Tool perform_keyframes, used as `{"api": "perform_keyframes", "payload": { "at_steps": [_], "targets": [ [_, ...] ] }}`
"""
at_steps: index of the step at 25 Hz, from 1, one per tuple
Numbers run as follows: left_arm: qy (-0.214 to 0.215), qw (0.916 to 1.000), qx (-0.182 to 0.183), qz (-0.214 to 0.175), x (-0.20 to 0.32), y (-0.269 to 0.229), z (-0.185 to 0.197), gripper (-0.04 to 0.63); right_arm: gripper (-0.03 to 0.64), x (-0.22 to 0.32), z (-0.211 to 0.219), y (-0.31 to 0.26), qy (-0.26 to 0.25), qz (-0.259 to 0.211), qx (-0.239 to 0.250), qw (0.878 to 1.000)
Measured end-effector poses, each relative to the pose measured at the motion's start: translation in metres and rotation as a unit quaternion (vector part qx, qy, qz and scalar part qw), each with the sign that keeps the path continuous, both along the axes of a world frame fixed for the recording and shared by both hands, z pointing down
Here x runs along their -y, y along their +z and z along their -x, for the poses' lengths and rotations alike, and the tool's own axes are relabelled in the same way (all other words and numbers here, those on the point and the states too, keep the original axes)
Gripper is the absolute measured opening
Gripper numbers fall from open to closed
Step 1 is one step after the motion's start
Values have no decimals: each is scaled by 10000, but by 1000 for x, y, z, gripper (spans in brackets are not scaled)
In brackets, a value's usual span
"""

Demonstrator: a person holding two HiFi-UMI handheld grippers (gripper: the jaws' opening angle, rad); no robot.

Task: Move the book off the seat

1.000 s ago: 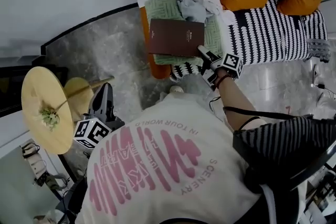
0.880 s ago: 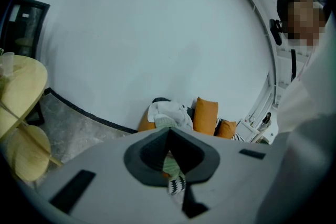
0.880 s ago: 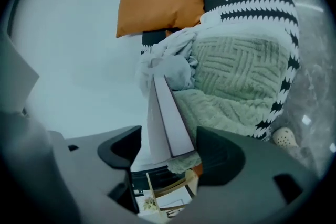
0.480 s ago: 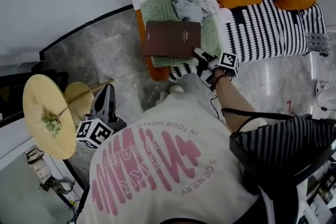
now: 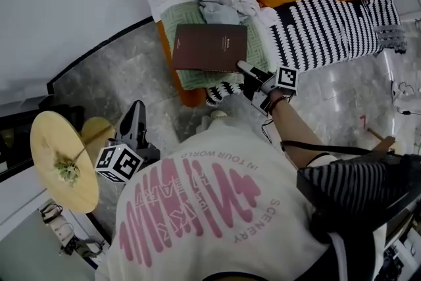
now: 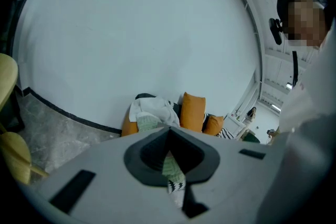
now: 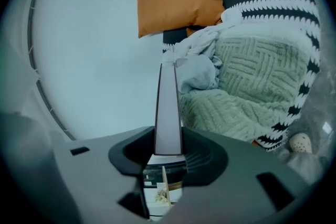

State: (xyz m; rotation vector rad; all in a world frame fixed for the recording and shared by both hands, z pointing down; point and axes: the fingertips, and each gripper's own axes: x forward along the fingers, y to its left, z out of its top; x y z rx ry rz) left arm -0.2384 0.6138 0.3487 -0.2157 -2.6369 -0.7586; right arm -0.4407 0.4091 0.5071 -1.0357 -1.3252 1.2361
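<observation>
Clamped on book (image 5: 209, 47) near corner w/ R gripper (image 5: 245, 68); jaws just been closing, now approx half width. Lying on blanket (image 5: 172, 26) at seat (image 5: 322, 29) end, not yet off. Grip looks made, so prob. ready to lift. L gripper (image 5: 136, 112) held low, jaws together, empty.

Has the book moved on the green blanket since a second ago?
Yes, slightly: the right gripper has just closed on the book at its near corner, tipping it up off the green blanket.
</observation>
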Motion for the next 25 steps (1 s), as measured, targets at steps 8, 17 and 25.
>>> {"api": "perform_keyframes", "payload": {
  "at_steps": [8, 17, 25],
  "targets": [
    [499, 9984, 266, -45, 18, -4, 22, 9, 158, 35, 21, -62, 839, 835, 402, 9922],
    [1510, 9861, 677, -138, 42, -11, 50, 9, 159, 94, -4, -129, 1763, 1388, 1061, 9687],
    [2444, 9638, 1045, -185, 77, -31, 53, 9, 160, 160, -77, -136, 2717, 1258, 1146, 9472]
  ]
}}
